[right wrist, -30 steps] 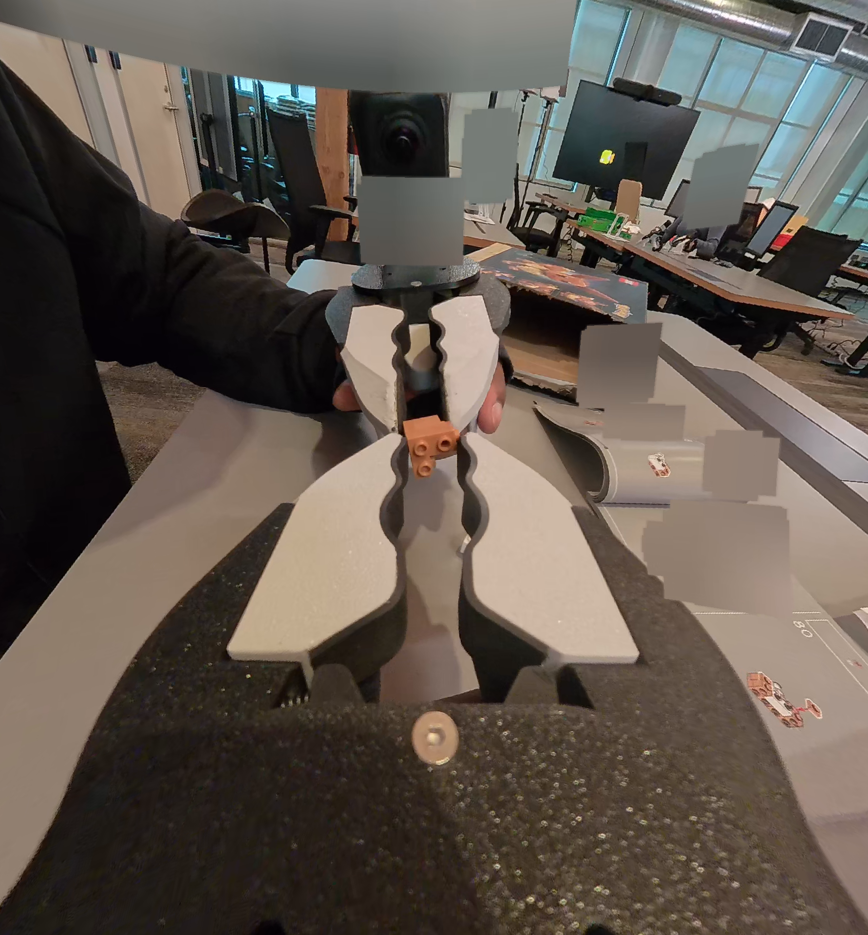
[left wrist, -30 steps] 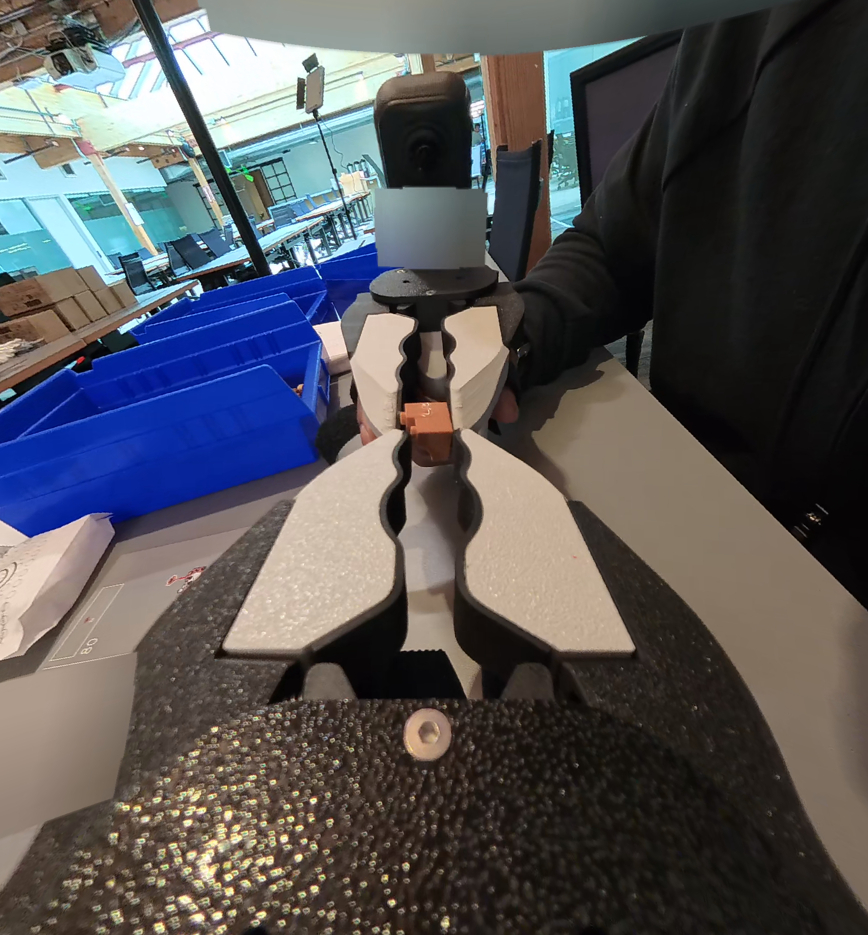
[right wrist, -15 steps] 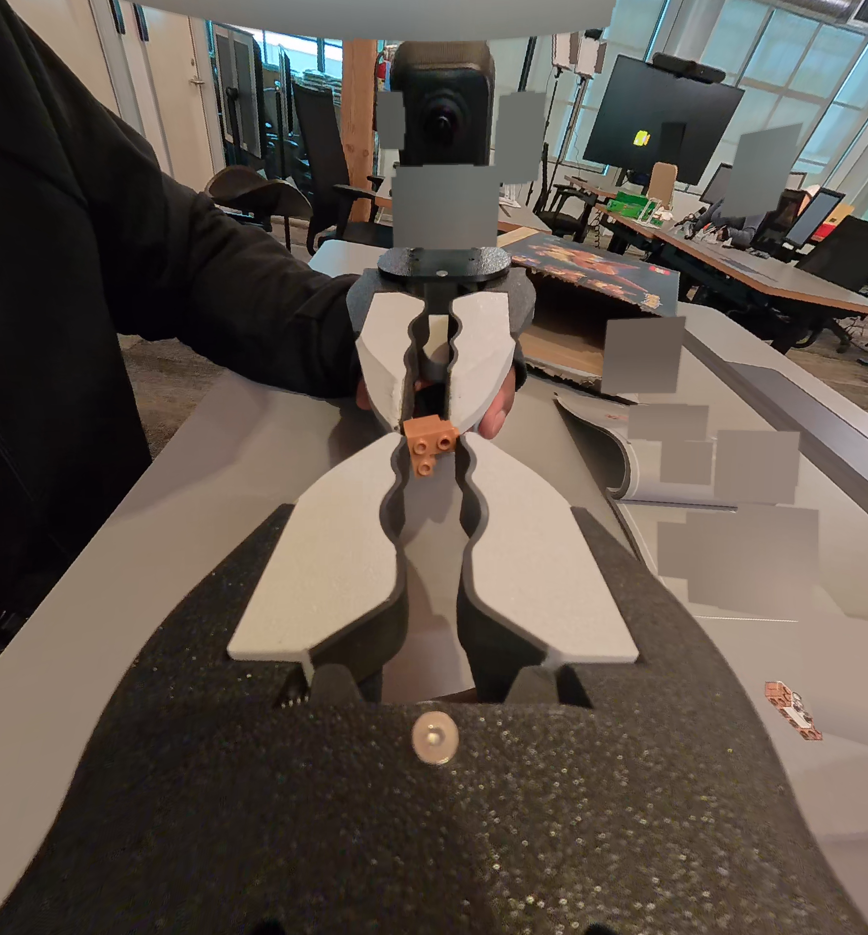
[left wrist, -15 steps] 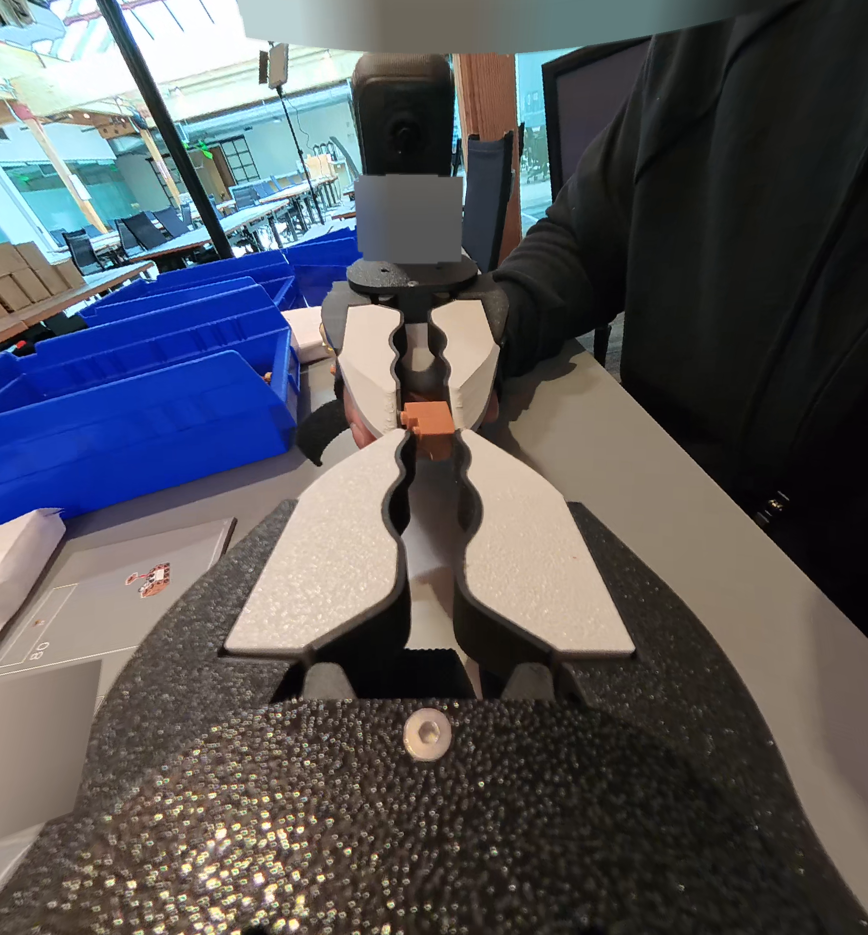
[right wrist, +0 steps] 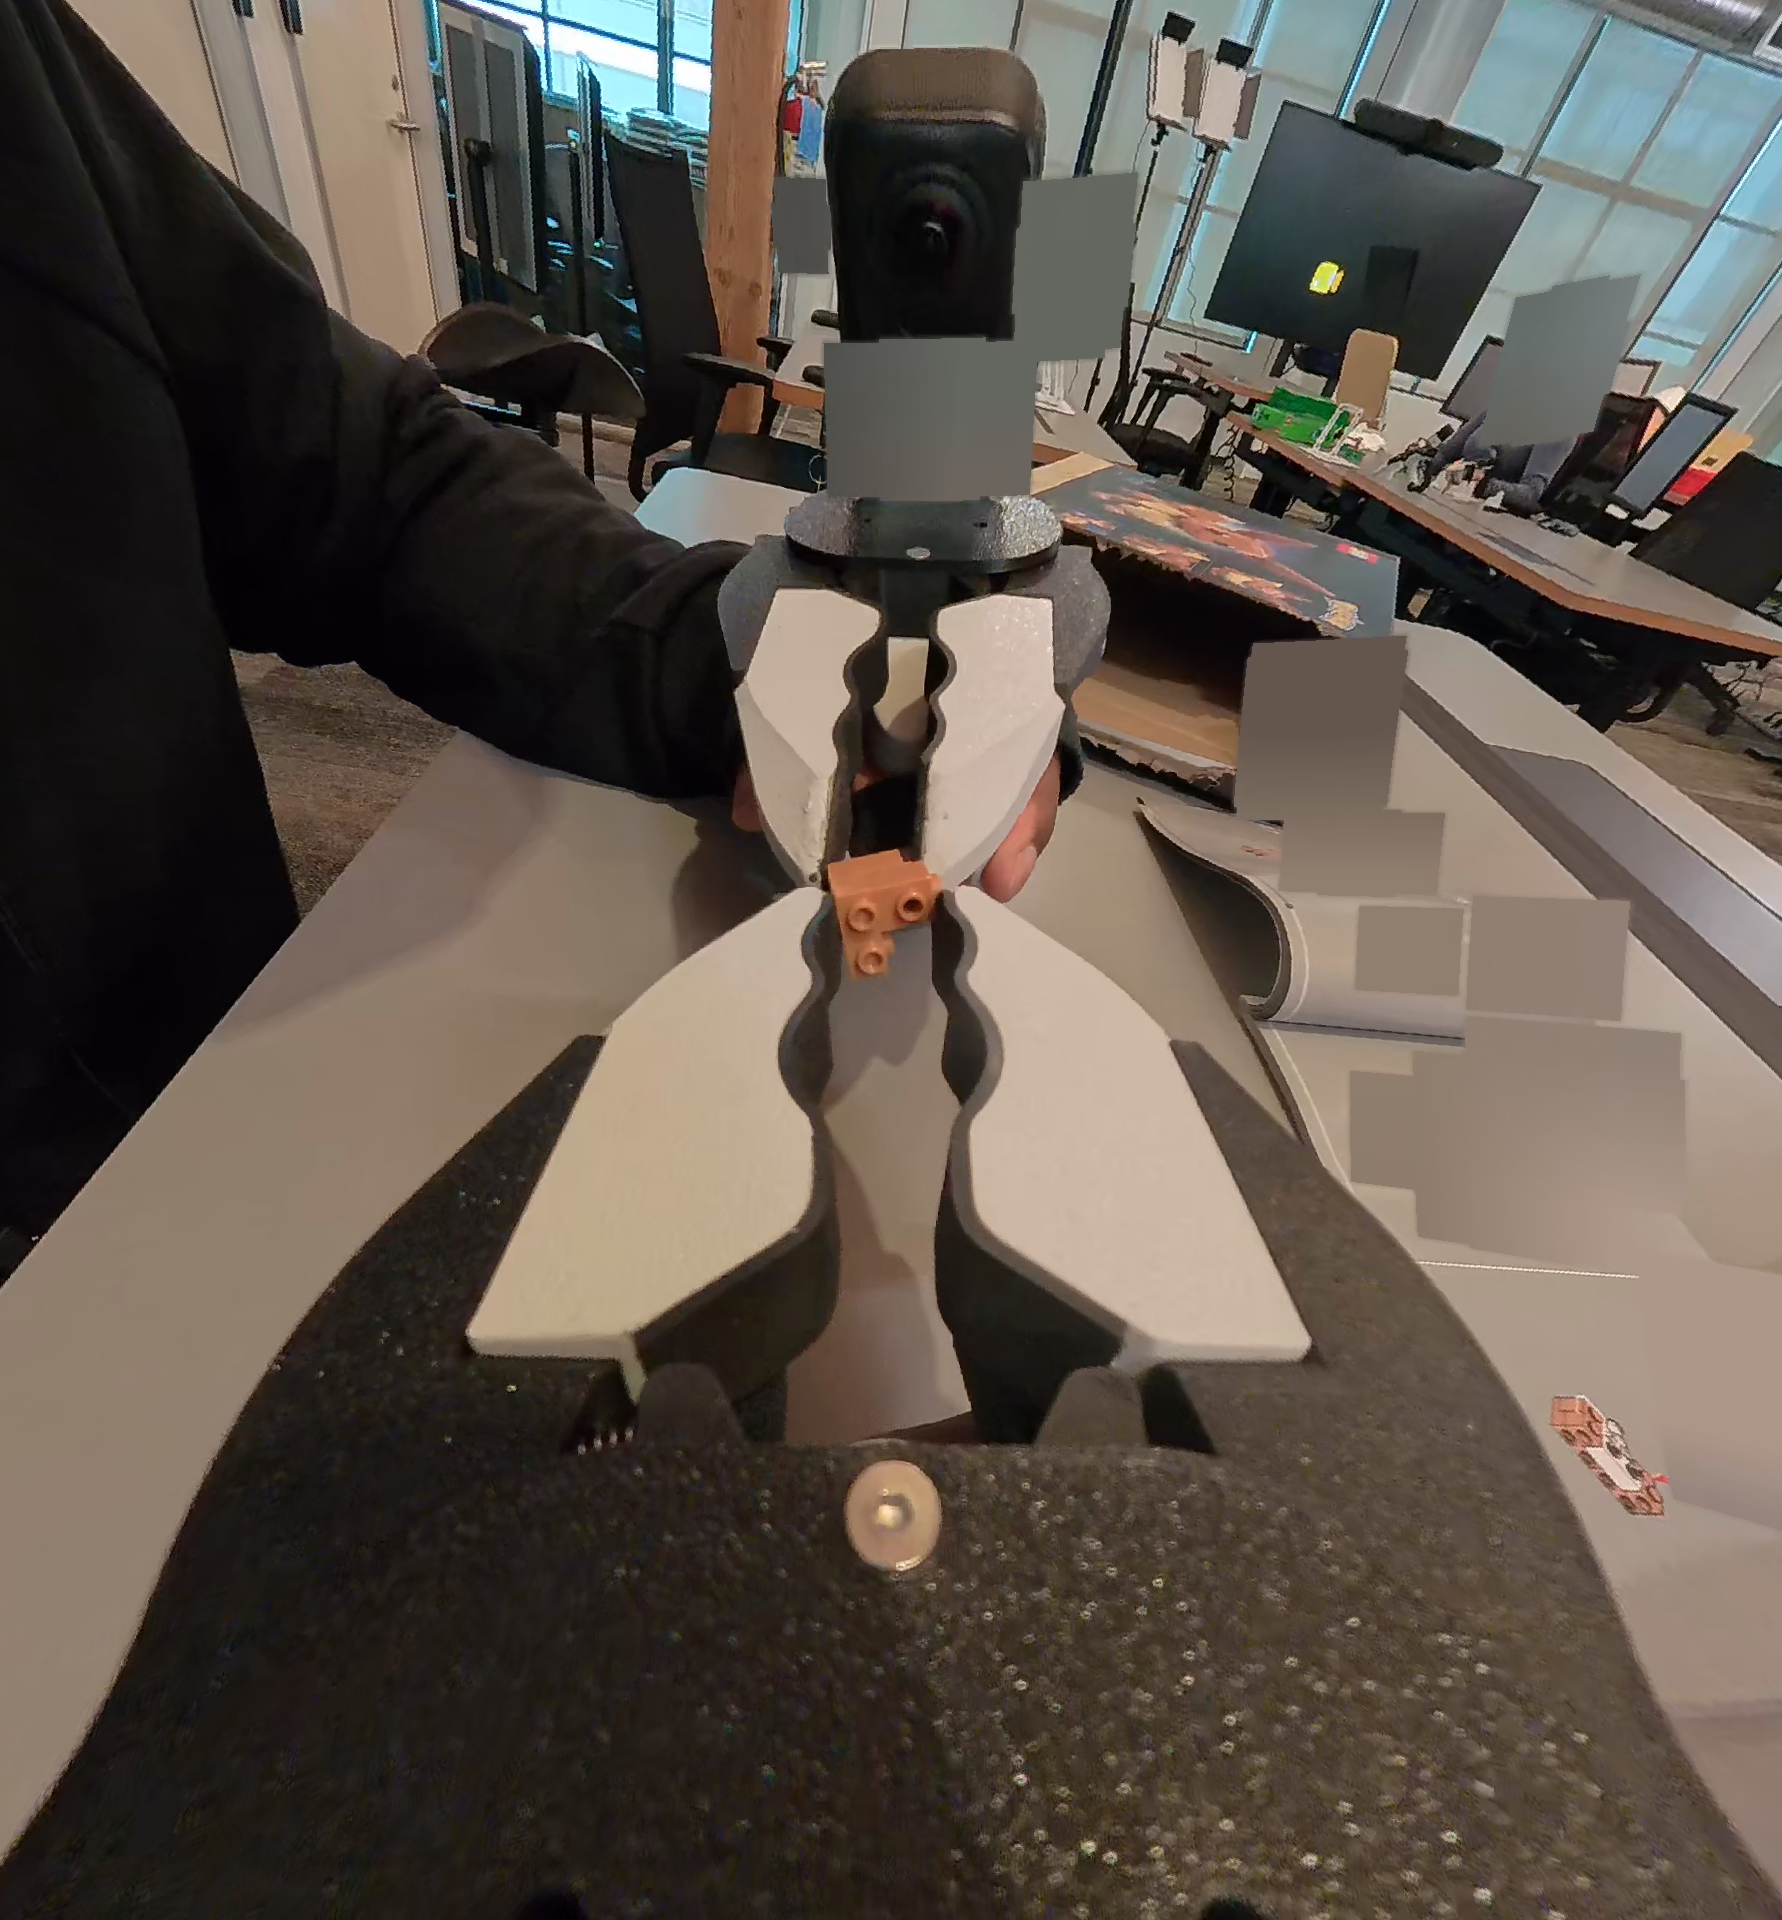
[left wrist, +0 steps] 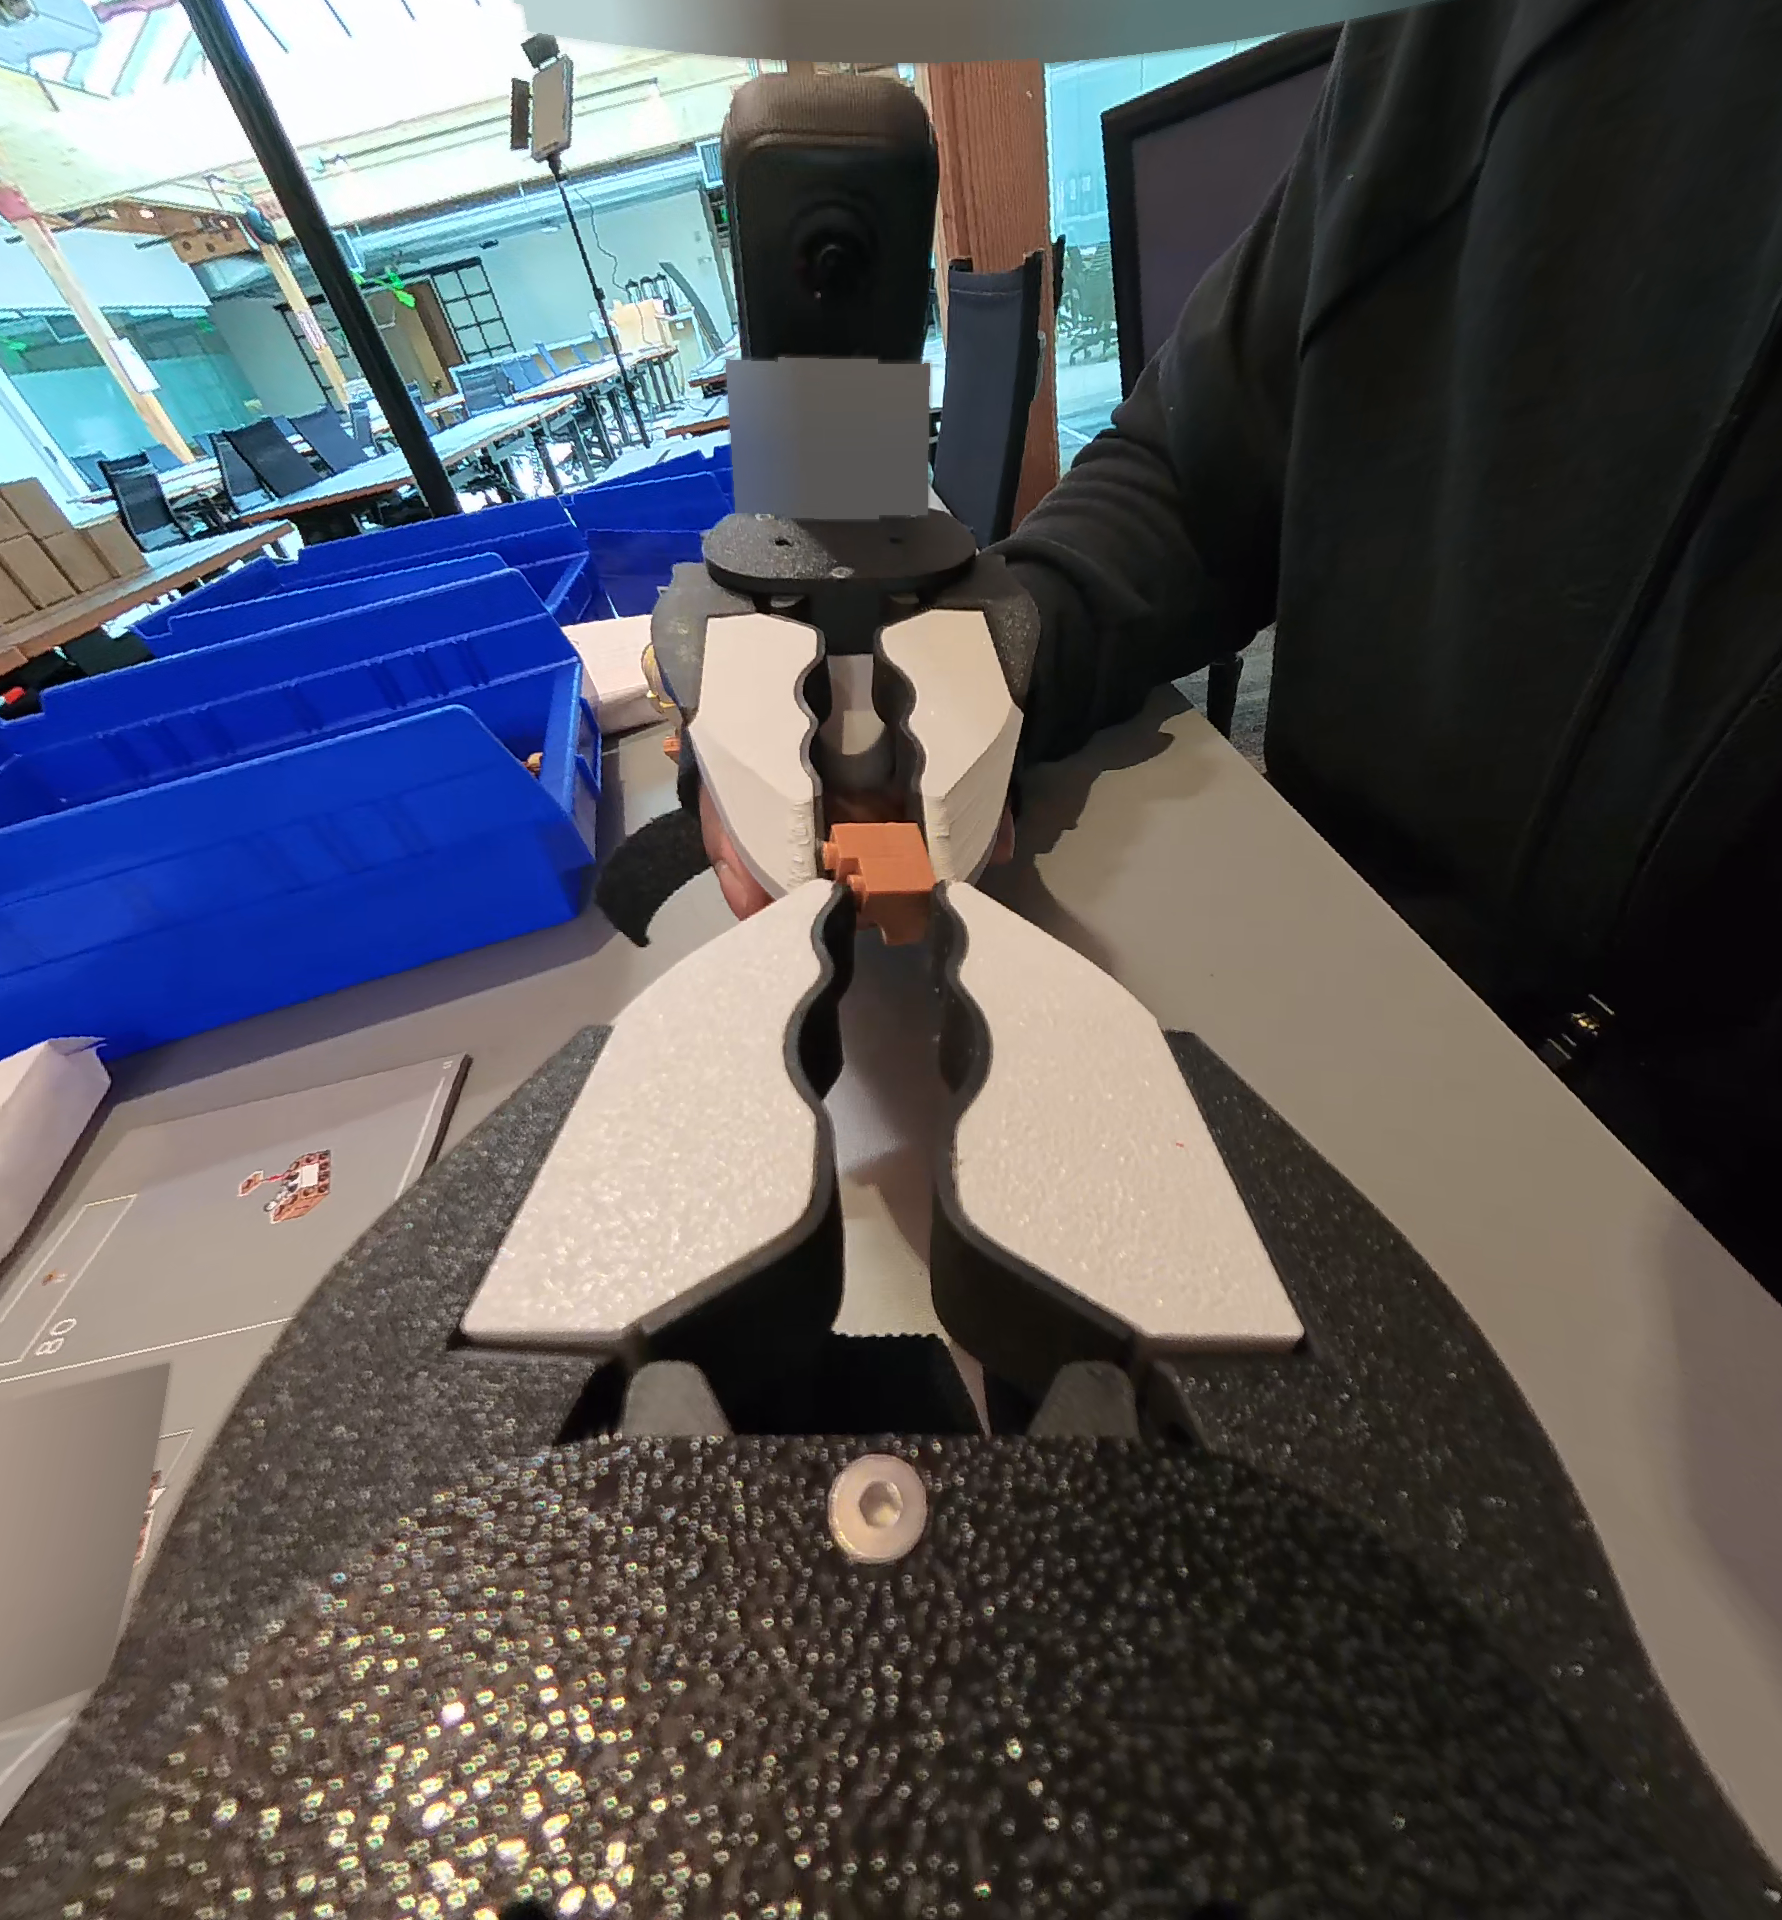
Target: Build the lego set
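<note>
Above the grey table (left wrist: 1230,935), both tongs, tip to tip and narrowly parted, clamp one orange-brown brick (left wrist: 882,862).

Two grippers (left wrist: 882,894) (right wrist: 882,899) meet tip to tip on one small orange-brown toy brick piece (left wrist: 885,878). At least four blue bins (left wrist: 243,831) stand on one grey counter (left wrist: 1282,1039). One open booklet (right wrist: 1313,966) and one torn printed cardboard box (right wrist: 1209,582) lie there too.

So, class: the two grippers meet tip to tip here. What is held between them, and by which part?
A small orange-brown brick assembly. The left gripper and right gripper each clamp its opposite side faces at the fingertips, above the grey table.
</note>
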`<state>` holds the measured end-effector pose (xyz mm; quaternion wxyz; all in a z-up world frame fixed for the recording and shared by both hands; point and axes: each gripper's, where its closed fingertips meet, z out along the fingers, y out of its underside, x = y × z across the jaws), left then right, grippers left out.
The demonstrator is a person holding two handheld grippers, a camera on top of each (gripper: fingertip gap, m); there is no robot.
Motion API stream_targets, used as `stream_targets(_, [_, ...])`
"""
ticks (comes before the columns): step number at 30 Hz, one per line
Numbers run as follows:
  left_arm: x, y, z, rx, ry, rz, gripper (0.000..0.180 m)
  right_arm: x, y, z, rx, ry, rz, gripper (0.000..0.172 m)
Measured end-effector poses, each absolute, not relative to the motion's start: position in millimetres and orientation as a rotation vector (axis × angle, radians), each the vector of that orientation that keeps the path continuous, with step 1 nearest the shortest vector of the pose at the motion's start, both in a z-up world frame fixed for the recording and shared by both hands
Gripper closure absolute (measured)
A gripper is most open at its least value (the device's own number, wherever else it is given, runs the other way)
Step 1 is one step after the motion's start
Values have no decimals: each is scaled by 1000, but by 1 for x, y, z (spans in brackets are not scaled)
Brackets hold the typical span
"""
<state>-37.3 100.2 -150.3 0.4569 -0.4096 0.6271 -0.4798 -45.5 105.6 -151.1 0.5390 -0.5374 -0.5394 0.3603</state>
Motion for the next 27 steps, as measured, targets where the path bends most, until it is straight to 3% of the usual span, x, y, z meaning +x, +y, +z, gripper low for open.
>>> stream_targets(8, [-37,101,-147,-999,1532,-1198,167,-46,106,-148,-1261,-1266,867,154])
stream_targets(16, [-37,109,-150,-1128,1508,-1262,154,-40,118,-151,-1192,-1285,562,153])
stream_targets(27, [-33,131,-181,-1529,1461,-1237,156,-39,137,-177,-1209,-1338,256,153])
